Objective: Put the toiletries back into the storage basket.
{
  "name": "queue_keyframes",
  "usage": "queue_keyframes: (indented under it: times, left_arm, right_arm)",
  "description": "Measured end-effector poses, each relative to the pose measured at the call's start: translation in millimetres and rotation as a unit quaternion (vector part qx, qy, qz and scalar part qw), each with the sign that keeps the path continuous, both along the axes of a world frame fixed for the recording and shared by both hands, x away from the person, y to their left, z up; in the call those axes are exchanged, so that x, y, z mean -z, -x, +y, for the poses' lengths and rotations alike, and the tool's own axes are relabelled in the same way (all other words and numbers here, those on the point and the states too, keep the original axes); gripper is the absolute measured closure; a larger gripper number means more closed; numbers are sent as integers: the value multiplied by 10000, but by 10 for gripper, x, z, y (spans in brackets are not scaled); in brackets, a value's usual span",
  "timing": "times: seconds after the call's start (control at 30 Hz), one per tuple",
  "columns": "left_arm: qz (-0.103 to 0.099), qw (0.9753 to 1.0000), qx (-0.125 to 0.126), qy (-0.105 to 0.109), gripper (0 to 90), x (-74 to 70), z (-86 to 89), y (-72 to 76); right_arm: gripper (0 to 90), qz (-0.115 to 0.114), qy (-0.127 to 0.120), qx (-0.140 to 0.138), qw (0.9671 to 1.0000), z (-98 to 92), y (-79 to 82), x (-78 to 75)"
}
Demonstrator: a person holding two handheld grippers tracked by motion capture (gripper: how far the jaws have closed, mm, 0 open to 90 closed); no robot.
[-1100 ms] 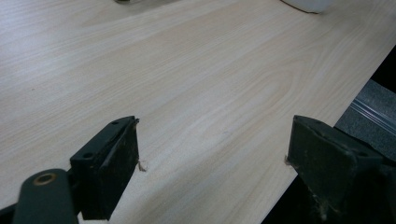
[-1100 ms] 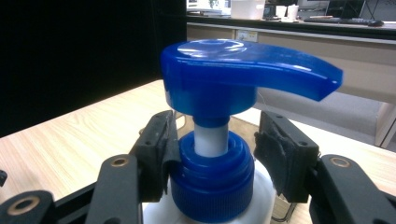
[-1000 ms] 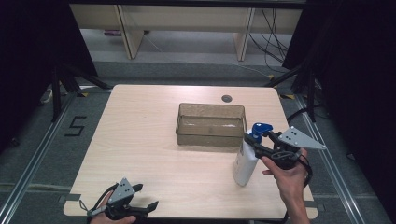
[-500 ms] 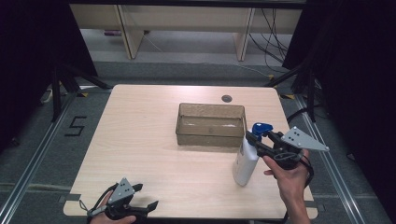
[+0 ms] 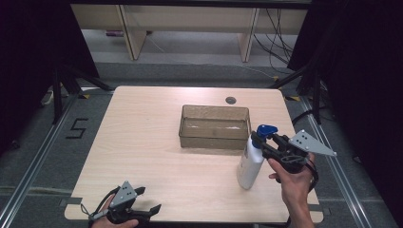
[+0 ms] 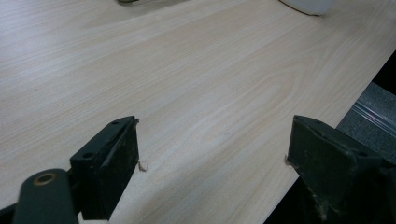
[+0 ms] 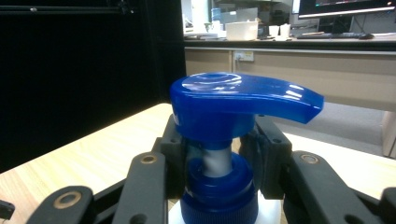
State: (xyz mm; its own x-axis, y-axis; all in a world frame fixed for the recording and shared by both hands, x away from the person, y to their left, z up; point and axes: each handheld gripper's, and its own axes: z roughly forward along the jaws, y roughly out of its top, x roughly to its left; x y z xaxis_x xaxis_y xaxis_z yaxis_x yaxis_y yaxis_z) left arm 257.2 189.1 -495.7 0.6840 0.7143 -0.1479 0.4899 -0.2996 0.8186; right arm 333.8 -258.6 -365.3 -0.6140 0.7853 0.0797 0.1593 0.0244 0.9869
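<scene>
A white pump bottle (image 5: pixel 249 164) with a blue pump head (image 5: pixel 266 129) stands on the table's right side, leaning slightly. My right gripper (image 5: pixel 257 139) is shut on the bottle's neck just under the head. In the right gripper view the blue pump head (image 7: pixel 238 105) sits above the jaws, and my right gripper (image 7: pixel 217 163) clamps the grey stem from both sides. My left gripper (image 5: pixel 149 199) rests open at the table's front left edge. In the left gripper view my left gripper (image 6: pixel 212 158) has nothing between its jaws, and the bottle's white base (image 6: pixel 306 4) shows far off.
A translucent brown bin (image 5: pixel 214 138) stands at the middle of the light wooden table (image 5: pixel 142 137), just left of the bottle. A round cable hole (image 5: pixel 231 100) lies behind the bin. The table's right edge runs close to my right hand.
</scene>
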Motion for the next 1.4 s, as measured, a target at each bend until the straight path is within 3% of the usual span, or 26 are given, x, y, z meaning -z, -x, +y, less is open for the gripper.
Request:
queue_keyframes:
  times: [0.1,0.13,0.17,0.23,0.3,0.43,0.53,0.57,0.67,0.93,1.17,1.4]
  left_arm:
    - [-5,10000,8,19,160,5,0,-2]
    - [2,10000,11,15,160,5,1,-4]
    - [3,10000,17,-8,160,4,5,-5]
    - [1,10000,15,-6,160,4,4,-6]
    - [-1,10000,11,-9,160,3,6,-6]
    - [10,10000,-1,-7,160,4,9,-9]
    - [13,10000,-6,9,160,3,11,-11]
    - [20,10000,-10,14,160,3,11,-11]
    - [37,10000,-32,35,160,4,8,-12]
    - [18,10000,-48,21,160,-1,11,-8]
    - [16,10000,-65,39,160,2,10,-10]
    - [12,10000,-51,30,160,1,11,-8]
  right_arm:
    - [631,6,18,56,10000,19,14,-3]
    - [631,-89,-9,83,9999,23,7,3]
    - [631,4,-44,92,9999,27,13,6]
    - [633,-36,46,154,9999,26,23,-2]
    - [659,-315,213,260,9989,58,25,-6]
    - [659,-211,195,253,9993,96,36,-16]
    - [660,-283,276,310,9987,80,4,-33]
    - [660,-149,207,293,9992,76,2,-37]
    - [661,-132,119,262,9995,62,-12,-45]
    - [663,-341,84,288,9990,37,3,-203]
    - [663,-291,20,330,9990,23,-30,-275]
    - [663,-425,53,365,9984,36,-101,-361]
